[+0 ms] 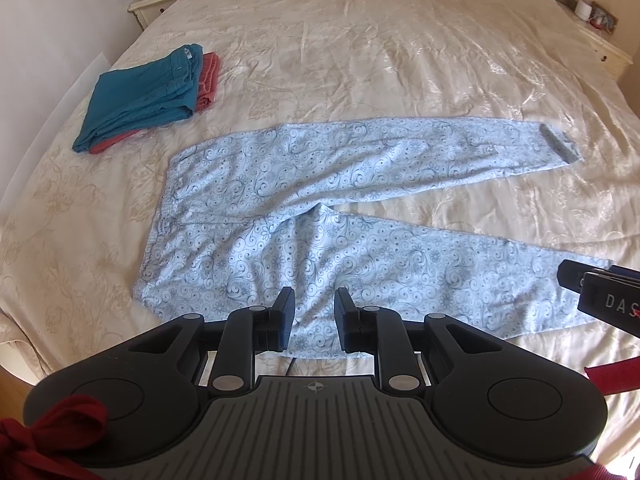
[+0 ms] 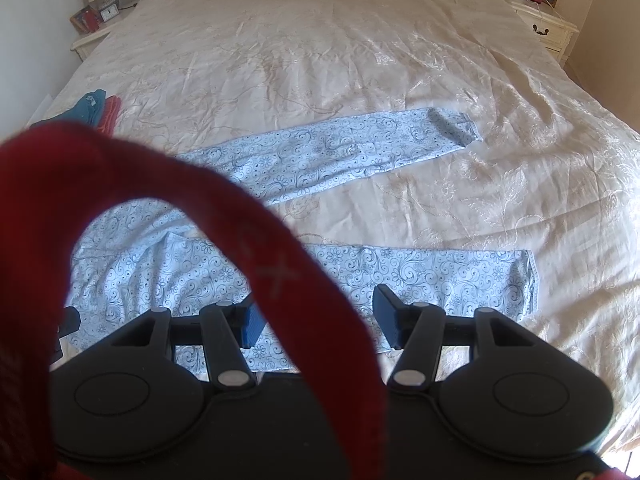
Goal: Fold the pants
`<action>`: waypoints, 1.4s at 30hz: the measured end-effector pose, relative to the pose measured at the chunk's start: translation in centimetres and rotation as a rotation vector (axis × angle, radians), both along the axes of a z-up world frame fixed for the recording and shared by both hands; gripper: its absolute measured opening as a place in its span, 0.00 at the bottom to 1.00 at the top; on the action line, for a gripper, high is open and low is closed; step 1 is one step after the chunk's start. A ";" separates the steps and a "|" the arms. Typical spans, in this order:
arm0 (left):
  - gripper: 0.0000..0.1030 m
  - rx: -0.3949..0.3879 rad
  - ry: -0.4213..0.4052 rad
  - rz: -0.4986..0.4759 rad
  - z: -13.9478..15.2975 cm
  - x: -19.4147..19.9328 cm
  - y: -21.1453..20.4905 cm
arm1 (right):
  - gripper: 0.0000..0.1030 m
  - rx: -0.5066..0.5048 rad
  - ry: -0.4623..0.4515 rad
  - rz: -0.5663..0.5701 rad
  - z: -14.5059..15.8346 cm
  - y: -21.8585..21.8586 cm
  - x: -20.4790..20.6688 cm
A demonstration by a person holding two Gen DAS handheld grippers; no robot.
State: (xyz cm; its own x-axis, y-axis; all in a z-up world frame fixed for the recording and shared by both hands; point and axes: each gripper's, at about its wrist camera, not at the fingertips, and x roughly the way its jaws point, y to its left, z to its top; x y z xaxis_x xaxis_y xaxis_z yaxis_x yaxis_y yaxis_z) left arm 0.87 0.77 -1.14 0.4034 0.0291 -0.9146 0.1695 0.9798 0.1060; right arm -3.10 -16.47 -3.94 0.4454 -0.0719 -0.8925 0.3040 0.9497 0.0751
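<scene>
Light blue floral pants (image 1: pixel 320 208) lie flat on the cream bedspread, waistband at the left, both legs spread apart and running right. My left gripper (image 1: pixel 316 320) is open and empty, just above the near leg's front edge by the seat. My right gripper (image 2: pixel 316 320) is open and empty over the near leg (image 2: pixel 420 276), further toward its cuff. It shows at the right edge of the left wrist view (image 1: pixel 592 288). A red wrist strap (image 2: pixel 248 216) hangs in front of the right camera and hides part of the pants.
A folded teal garment (image 1: pixel 148 96) on a folded coral one (image 1: pixel 206 80) sits at the bed's left side. Nightstands with small items stand at the far left (image 1: pixel 156 0) and far right (image 1: pixel 600 40). The bedspread (image 1: pixel 360 40) stretches beyond the pants.
</scene>
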 end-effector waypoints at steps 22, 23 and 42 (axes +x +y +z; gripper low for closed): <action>0.21 0.023 -0.009 0.002 0.0 2.5 0.2 | 0.58 0.080 -0.038 0.019 -1.3 -0.8 1.7; 0.21 0.027 -0.010 0.003 -0.1 3.1 0.2 | 0.58 0.078 -0.046 0.016 -1.4 -1.0 1.9; 0.21 0.057 -0.058 0.051 -4.7 18.7 -1.8 | 0.46 -0.002 -0.127 -0.111 -9.5 -9.8 19.0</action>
State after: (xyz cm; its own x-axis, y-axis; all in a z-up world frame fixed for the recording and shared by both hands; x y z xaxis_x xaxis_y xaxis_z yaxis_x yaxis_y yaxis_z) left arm 19.56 -0.99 -5.81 0.4520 0.1022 -0.8861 0.1117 0.9791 0.1700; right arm 15.95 -26.31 -13.41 0.5436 -0.1286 -0.8295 0.3949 0.9112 0.1175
